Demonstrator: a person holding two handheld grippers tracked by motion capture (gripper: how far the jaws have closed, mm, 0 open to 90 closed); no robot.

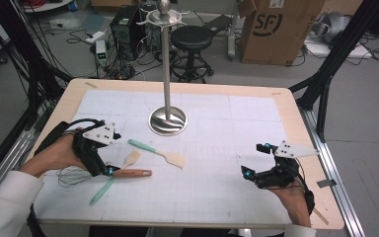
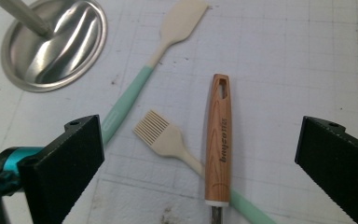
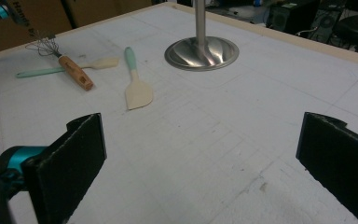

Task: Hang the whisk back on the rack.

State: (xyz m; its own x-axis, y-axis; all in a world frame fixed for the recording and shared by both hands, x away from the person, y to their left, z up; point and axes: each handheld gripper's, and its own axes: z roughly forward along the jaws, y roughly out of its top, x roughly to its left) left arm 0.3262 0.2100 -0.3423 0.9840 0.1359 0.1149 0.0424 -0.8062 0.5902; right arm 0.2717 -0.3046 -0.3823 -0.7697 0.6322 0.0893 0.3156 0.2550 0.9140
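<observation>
A whisk with a wooden handle (image 1: 132, 173) (image 2: 218, 149) (image 3: 76, 73) lies at the table's left, its wires (image 1: 71, 176) toward the edge. Under it crosses a mint-handled brush with a cream head (image 1: 132, 158) (image 2: 156, 133) (image 3: 101, 62). A mint-handled spatula with a cream blade (image 1: 174, 159) (image 2: 182, 18) (image 3: 138, 93) lies just right of them. My left gripper (image 1: 112, 153) (image 2: 196, 140) hovers open over the whisk handle and brush head, holding nothing. My right gripper (image 1: 253, 159) (image 3: 200, 135) stands open over bare mat at the right, far from the utensils.
A metal stand with a round base (image 1: 168, 121) (image 2: 56, 44) (image 3: 201, 52) and a tall pole (image 1: 166, 64) rises at the table's middle back. A white gridded mat (image 1: 217, 148) covers the wooden table. Beyond the table are a stool (image 1: 191, 38) and a cardboard box (image 1: 276, 29).
</observation>
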